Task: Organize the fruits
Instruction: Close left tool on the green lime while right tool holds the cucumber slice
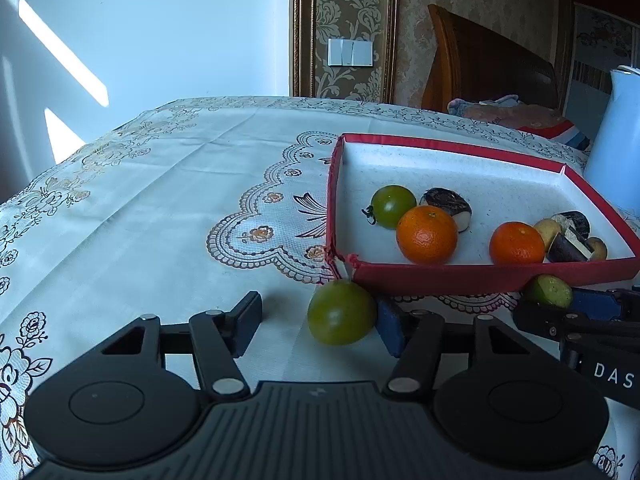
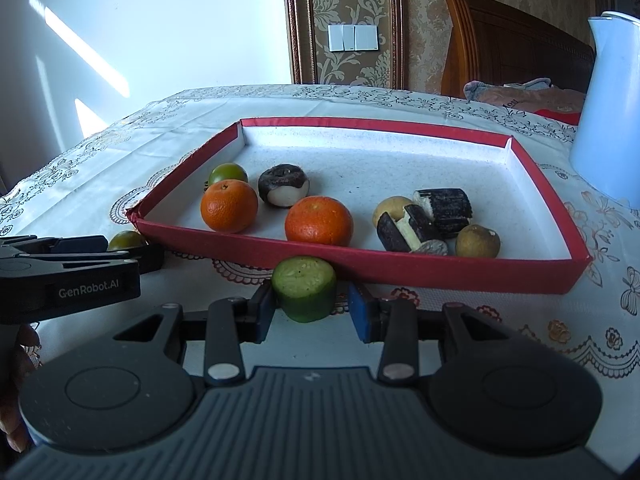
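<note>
Two pieces still lie on the table (image 1: 168,184) outside the red-rimmed tray (image 2: 360,266), so the step in hand looks like the pickup of the last loose fruits, one per hand. The left gripper (image 1: 318,326) stands half open around a green tomato (image 1: 341,312): the fruit touches the blue pad of the finger on its right, while the dark finger on its left stands clear with a gap of cloth showing, so there is no grip yet. No earlier view is on hand to compare. The right gripper (image 2: 314,312) brackets a green cut cylinder, perhaps a cucumber piece (image 2: 305,294), standing on end just before the near wall of the tray; the pad on its left touches or nearly touches it, the blue pad on its right shows a slim gap, and whether the piece is truly pinched I cannot tell. Beyond the fingers, inside the tray, sit two oranges (image 2: 229,206), another green tomato (image 2: 228,174), dark-skinned cut pieces (image 2: 444,208) and small brown fruits (image 2: 478,241). Next, each pair of fingers likely needs to close until both pads bear on the fruit, gently for the round tomato, which could roll out sideways, then lift clear of the near wall and set down on a bare patch of the white floor.
</note>
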A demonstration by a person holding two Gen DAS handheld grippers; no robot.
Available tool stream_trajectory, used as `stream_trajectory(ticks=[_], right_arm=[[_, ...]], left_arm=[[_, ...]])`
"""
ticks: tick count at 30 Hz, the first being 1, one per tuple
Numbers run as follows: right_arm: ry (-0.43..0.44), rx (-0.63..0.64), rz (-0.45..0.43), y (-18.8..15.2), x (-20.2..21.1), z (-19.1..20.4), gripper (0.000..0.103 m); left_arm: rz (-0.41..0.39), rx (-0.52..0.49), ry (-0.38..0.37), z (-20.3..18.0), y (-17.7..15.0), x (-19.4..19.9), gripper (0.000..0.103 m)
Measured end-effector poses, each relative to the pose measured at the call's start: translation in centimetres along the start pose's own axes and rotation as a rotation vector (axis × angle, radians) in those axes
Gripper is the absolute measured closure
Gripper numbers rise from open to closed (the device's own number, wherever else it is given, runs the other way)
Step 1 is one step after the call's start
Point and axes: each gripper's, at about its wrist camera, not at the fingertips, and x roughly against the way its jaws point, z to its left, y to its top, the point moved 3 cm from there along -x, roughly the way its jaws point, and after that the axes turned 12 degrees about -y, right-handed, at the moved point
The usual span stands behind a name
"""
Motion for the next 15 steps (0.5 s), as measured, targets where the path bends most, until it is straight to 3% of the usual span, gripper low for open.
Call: stream_trajectory(ticks=[15], right_arm=[[-0.003,0.005,-0.001,-0.01,-0.01,0.05,0.066]], left_arm=[[0.003,-0.032,0.02,-0.91,0.04,-0.11,0.054]])
